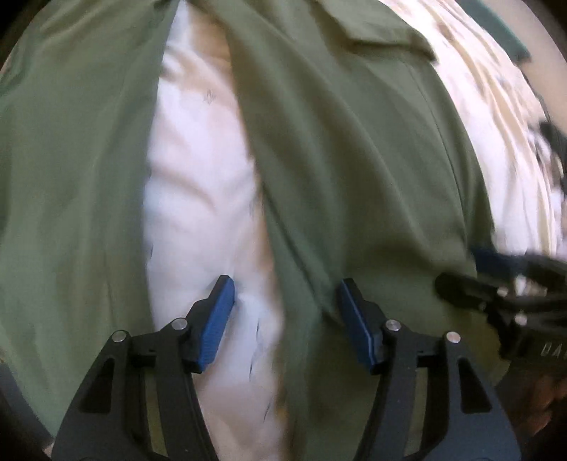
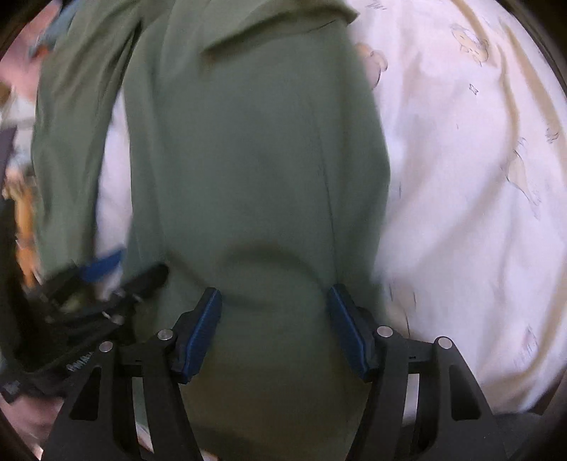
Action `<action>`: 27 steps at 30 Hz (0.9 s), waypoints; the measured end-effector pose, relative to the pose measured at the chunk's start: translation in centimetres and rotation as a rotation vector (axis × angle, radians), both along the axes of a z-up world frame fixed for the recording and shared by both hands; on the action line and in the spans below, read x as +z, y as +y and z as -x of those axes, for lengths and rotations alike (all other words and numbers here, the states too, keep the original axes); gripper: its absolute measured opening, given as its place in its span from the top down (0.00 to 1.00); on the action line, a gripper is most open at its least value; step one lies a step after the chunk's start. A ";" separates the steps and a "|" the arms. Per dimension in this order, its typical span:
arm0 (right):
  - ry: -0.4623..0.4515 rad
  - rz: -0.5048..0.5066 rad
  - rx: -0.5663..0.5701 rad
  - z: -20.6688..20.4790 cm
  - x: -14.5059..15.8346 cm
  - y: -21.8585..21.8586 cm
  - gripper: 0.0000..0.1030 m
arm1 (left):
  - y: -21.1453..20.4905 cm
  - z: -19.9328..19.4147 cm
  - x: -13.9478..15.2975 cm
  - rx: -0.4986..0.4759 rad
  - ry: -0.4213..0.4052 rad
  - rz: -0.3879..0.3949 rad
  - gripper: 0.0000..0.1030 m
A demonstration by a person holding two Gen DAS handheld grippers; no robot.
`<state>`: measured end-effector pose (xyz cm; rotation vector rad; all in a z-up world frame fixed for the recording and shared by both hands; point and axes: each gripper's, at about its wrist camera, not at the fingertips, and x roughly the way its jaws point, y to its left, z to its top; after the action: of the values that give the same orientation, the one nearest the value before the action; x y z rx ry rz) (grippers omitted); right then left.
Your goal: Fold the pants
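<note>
Currently, the green pants [image 1: 354, 149] lie spread on a white printed bedsheet [image 1: 198, 170], with the two legs parted so that a strip of sheet shows between them. The left gripper [image 1: 285, 324] points steeply down over the inner edge of one leg; its blue pads [image 1: 218, 322] stand apart, one over the bare sheet and the other over the green fabric, and neither presses on cloth, so this gripper is released. A flapped pocket [image 1: 375, 26] is visible near the top of the left wrist view, on the leg that runs toward the upper right. The right gripper [image 2: 274, 328] also points steeply down and sits over the other side of the same leg, which fills the centre of the right wrist view. Its blue pads [image 2: 200, 333] stand wide apart with a low ridge of green fabric rising between them; the pads do not clamp that fabric, so this gripper is likewise released. To the right of that leg the bedsheet [image 2: 460, 177] lies bare, creased and printed with small pale figures. Each gripper appears in the other's view: the right gripper [image 1: 496, 283] at the right edge of the left wrist view, blurred, and the left gripper [image 2: 102, 273] at the left edge of the right wrist view, also blurred. The two grippers are near each other, side by side above the pants [image 2: 255, 159].
</note>
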<state>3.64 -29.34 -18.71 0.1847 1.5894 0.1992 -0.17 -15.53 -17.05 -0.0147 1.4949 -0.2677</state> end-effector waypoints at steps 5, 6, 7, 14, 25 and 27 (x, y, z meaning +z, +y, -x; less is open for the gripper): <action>0.151 0.019 0.101 3.7 0.3 2.2 0.36 | 0.8 3.8 0.9 -0.075 0.035 -0.015 0.44; 0.198 0.025 0.145 4.6 0.0 2.9 0.36 | 1.1 3.8 1.3 -0.073 0.042 -0.004 0.44; 0.219 0.029 0.170 5.2 -0.1 3.4 0.37 | 1.4 3.8 1.6 -0.066 0.050 0.007 0.44; -0.038 -0.118 0.065 5.1 6.1 1.4 0.37 | 5.4 4.0 7.9 -0.045 -0.132 -0.015 0.26; -0.584 -0.346 -0.179 6.3 13.0 -1.2 0.25 | 17.4 4.7 15.2 0.249 -0.356 -0.095 0.24; -0.534 -0.386 -0.196 6.7 12.0 -1.4 0.25 | 18.3 4.7 14.7 0.284 -0.322 -0.089 0.24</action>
<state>-3.06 -30.77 -6.70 0.5383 0.9831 0.3689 -4.91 2.79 -2.31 -0.1070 1.1658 0.0264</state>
